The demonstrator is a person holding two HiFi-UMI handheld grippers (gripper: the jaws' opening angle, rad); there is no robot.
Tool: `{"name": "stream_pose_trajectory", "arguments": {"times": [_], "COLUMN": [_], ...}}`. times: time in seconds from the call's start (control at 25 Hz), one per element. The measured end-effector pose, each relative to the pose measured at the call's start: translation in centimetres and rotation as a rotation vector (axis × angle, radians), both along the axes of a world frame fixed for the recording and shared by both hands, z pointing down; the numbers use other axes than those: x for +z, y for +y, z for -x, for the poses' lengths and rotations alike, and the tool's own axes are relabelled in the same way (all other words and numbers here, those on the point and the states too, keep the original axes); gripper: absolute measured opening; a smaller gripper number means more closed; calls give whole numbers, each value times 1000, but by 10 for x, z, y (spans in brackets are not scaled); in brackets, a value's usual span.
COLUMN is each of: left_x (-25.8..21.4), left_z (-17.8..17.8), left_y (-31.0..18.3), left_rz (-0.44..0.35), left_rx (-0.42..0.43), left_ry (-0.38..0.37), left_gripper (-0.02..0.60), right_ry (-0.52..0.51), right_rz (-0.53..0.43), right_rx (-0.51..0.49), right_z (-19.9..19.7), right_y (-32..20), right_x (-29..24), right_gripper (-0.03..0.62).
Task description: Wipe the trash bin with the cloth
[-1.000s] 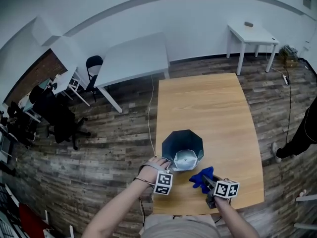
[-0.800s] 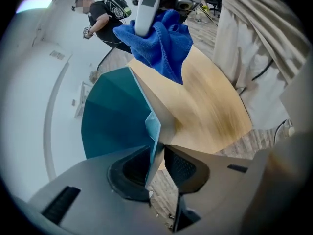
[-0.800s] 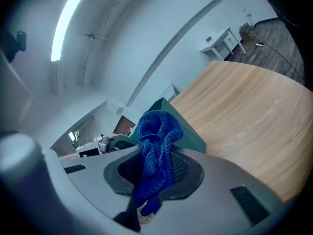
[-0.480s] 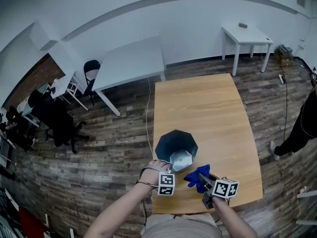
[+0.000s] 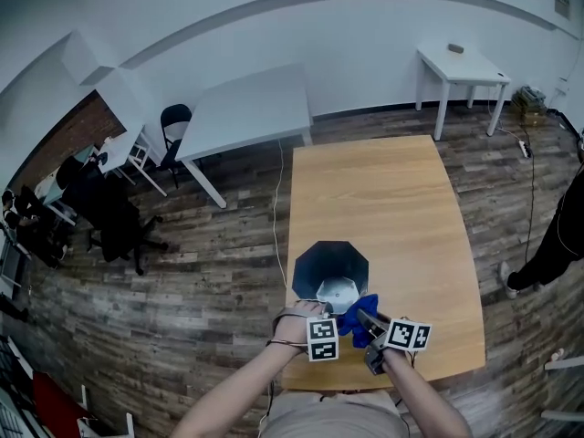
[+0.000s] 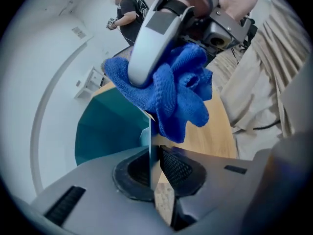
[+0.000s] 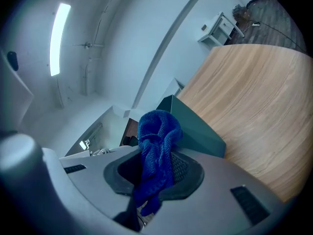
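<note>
Since a second ago the right gripper (image 7: pixel 155 173) is bringing the cloth (image 5: pixel 362 316) in from the right of the trash bin (image 5: pixel 330 265) to its near rim, and both grippers are now working almost side by side. The wooden table (image 5: pixel 383 190) is carrying the trash bin at its near end. The left gripper (image 6: pixel 152 166) has just been closing its jaws – they're now pinching the bin's thin rim wall, bracing it. The right jaws are clamping the bunched blue cloth. My read on progress: grip and bracing are done and the cloth is arriving at the rim – wiping isn't showing yet, so the bin's surfaces are all still waiting.
</note>
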State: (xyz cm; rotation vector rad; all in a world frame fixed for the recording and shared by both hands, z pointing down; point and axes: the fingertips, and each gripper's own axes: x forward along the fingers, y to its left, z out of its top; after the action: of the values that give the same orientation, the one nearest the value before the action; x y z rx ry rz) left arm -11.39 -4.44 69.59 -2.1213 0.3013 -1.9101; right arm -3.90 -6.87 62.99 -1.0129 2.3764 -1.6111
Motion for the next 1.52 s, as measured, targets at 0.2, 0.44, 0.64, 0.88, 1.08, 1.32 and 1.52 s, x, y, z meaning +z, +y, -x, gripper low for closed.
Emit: {"name": "stream_pose_trajectory", "arguments": {"times": [0.2, 0.44, 0.64, 0.88, 1.08, 1.32, 1.52], "left_x": [0, -1, -2, -2, -1, 0, 1], "left_z": [-1, -3, -4, -3, -4, -3, -6], "left_y": [1, -1, -1, 0, -2, -4, -1], "left_rz": [22, 54, 60, 75, 83, 89, 105], "left_rx": [19, 20, 35, 57, 76, 91, 106], "left_ry": [22, 36, 45, 47, 47, 48, 44], "left_gripper": [41, 38, 37, 37, 36, 35, 32], "right_ry": [40, 12, 45, 94, 119, 160, 263], "right_rz": [-2, -16, 41, 117, 170, 282, 365], "right_rx": [2, 47, 85, 57, -55, -151, -210], "right_z": [6, 4, 0, 1, 6, 19, 23], "right_y": [-11, -17, -22, -28, -30, -28, -24], "right_x": [10, 14, 39, 93, 148, 220, 270], "right_gripper": [78, 78, 78, 78, 78, 78, 78]}}
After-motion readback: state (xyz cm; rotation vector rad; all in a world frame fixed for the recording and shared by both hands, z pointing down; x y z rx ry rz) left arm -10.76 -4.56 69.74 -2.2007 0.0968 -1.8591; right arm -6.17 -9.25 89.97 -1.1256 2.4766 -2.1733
